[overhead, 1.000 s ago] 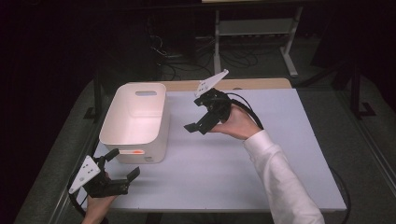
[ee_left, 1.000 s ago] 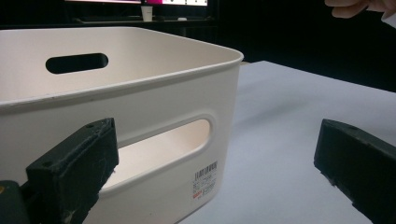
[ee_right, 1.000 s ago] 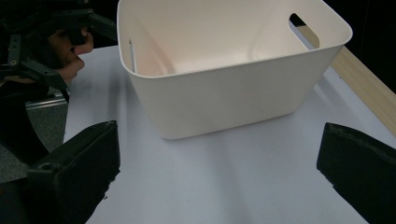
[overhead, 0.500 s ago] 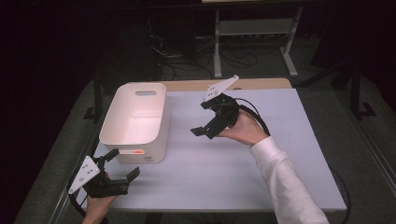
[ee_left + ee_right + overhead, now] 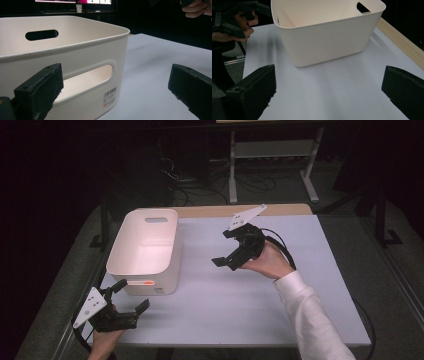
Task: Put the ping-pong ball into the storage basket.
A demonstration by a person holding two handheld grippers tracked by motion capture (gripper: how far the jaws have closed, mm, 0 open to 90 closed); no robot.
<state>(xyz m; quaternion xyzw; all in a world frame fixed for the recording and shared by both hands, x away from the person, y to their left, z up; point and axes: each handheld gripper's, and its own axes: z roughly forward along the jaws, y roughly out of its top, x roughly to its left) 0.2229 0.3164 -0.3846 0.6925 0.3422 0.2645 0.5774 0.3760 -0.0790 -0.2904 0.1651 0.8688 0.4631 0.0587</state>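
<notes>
Drawn back from the cream rectangular plastic bin (image 5: pixel 145 247) toward mid-worktop (image 5: pixel 300 285): right claw (image 5: pixel 231 248), jaws apart, empty. Left claw (image 5: pixel 131 296) parked wide open beside bin's near corner. Probably repositioning before grasping.

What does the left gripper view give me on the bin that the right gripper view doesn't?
Left gripper view: the bin's near end wall up close, with its handle slot and a barcode label beside it; the left tool stands open, nothing between its jaws.

Right gripper view: the bin's long side wall from higher up, part of the inside, and the table's wooden edge; the right tool is open too, with nothing held.

Both: the same cream bin on the white table, with a handle slot in the far wall.
</notes>
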